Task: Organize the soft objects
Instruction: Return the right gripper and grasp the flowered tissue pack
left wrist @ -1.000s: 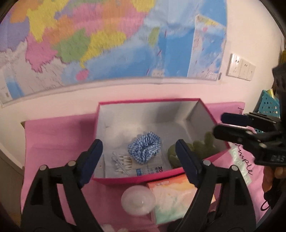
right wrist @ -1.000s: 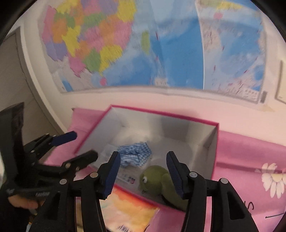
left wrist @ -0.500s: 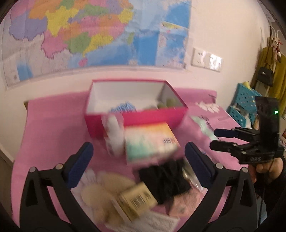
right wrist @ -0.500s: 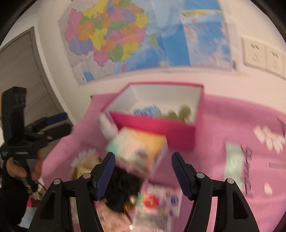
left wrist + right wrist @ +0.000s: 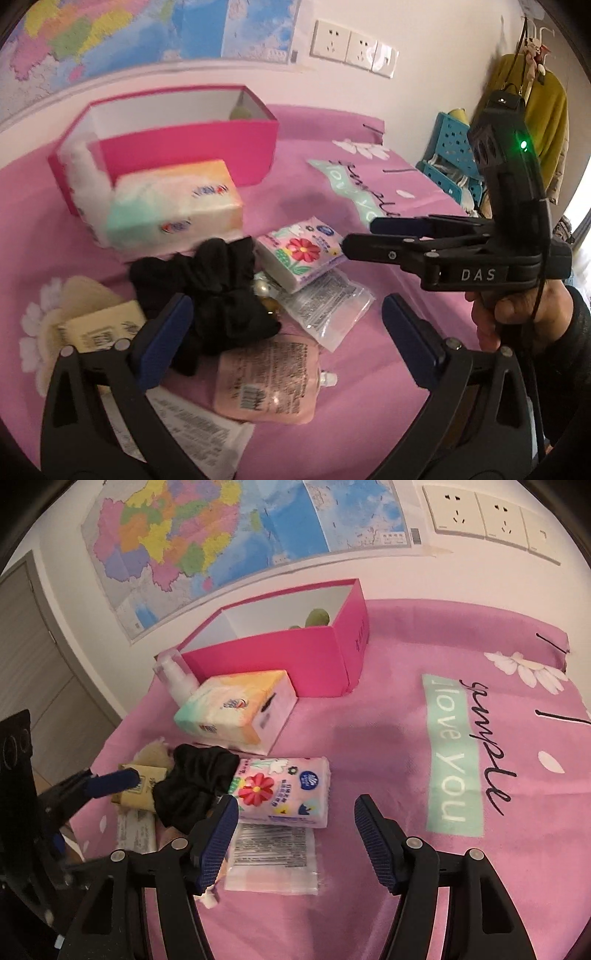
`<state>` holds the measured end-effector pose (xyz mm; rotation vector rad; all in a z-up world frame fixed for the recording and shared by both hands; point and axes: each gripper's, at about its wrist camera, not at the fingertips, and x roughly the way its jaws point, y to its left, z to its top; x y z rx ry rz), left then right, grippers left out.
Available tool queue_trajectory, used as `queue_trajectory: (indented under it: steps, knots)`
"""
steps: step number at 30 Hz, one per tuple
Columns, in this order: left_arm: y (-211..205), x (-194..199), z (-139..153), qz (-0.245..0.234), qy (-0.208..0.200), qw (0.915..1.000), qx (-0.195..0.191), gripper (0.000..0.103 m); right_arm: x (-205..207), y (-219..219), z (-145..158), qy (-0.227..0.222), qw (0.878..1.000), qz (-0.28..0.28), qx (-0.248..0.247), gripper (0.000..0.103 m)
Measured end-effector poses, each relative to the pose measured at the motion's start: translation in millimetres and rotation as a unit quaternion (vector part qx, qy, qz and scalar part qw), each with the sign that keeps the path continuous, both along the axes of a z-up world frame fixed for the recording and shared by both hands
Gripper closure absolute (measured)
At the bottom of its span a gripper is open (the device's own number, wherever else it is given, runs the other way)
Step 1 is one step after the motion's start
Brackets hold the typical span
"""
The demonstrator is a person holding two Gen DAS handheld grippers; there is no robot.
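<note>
One pink box (image 5: 280,653) is sitting at the back of the pink cloth (image 5: 388,738). Two tissue packs: large pack (image 5: 236,709) lying against the box, floral pack (image 5: 284,792) lying lengthwise across the view. One black scrunchie (image 5: 218,291) is lying bunched beside the floral pack. Left gripper (image 5: 284,332) is hanging spread wide, empty; right gripper (image 5: 295,834) is hanging spread, empty.

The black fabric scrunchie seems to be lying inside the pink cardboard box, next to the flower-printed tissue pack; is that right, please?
Not quite: the black fabric scrunchie lies on the pink tablecloth outside the pink cardboard box, as the right wrist view shows. It is indeed next to the flower-printed tissue pack.
</note>
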<state>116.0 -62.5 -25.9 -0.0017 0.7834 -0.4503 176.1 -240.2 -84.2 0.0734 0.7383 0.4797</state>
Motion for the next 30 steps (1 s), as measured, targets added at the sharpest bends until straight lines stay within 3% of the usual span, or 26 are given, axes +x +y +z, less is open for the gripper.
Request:
queue_trajectory:
  steps: [8,11,30]
  knots:
    - [-19.3,18.1,-17.7,-0.02,0.016,0.9997,-0.001,0.001,12.0,-2.3,-8.8,0.022,0.999,0.017,0.023,0.035]
    - [-24.0,21.5,-24.2,-0.027,0.022,0.9994,0.001,0.001,15.0,3.5,-9.4,0.025,0.999,0.02,0.016,0.026]
    - [-32.2,53.7,-38.0,-0.05,0.047,0.9974,-0.022,0.001,37.2,25.2,-24.8,0.067,0.997,0.046,0.006,0.023]
